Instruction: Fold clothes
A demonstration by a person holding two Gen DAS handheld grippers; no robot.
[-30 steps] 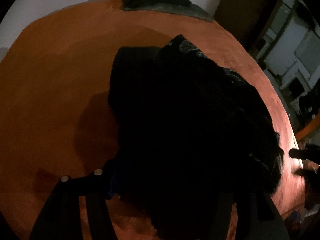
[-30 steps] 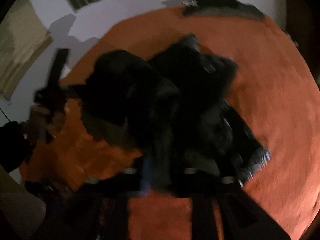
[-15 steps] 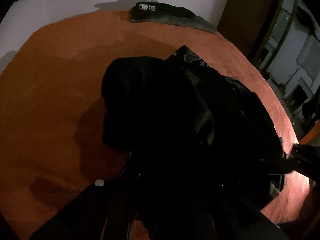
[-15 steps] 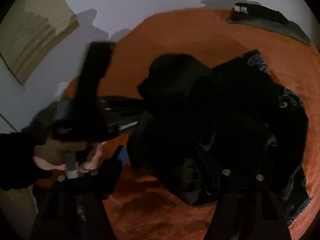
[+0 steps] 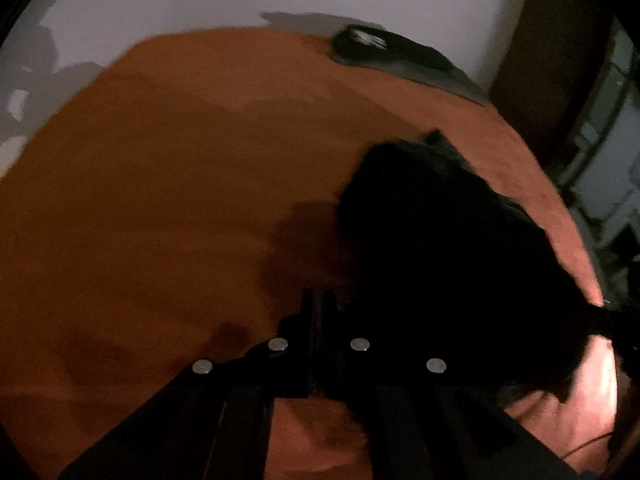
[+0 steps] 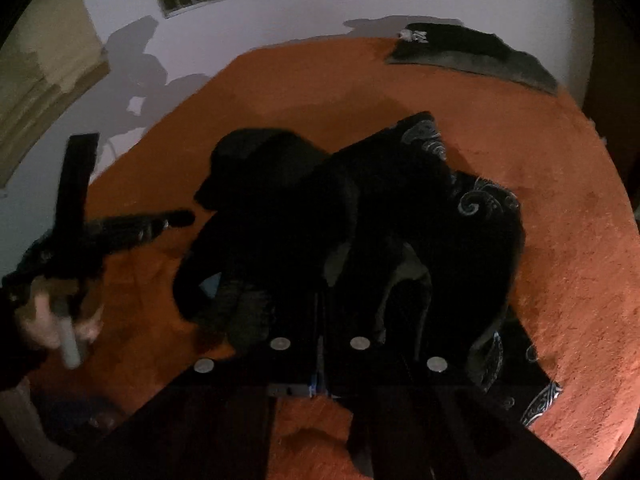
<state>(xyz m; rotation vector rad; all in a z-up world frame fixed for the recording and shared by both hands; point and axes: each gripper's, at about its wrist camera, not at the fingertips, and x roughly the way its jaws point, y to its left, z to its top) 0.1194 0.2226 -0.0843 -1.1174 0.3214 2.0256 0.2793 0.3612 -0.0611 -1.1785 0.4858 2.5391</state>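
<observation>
Entry, left side first. My left hand holds the left claw over the bare orange cover. Its fingers are pressed together. They have just been closing, and I see no cloth between them. The dark garment lies in a heap just to the right of this claw. It may brush the right finger, but it is too dark to say.

Judgement: this claw sits at the heap's left edge because that is where a hem would be taken for spreading. As it stands it seems to have closed on nothing.

The right claw points down into the near part of the heap, fingers together, having also just closed. Black cloth is all around the tips. I cannot tell whether a fold is pinched. The patterned part of the garment lies to the right of this claw. Both claws at the near edge suggests I am about to lift and shake the piece flat; folding proper is not begun.

A folded dark piece rests at the far edge, well beyond both claws, probably already finished.

Change against the earlier frames:
- Both claws stood wide then, straddling cloth.
- The heap filled the space ahead of the left claw; now it sits to its right.
</observation>
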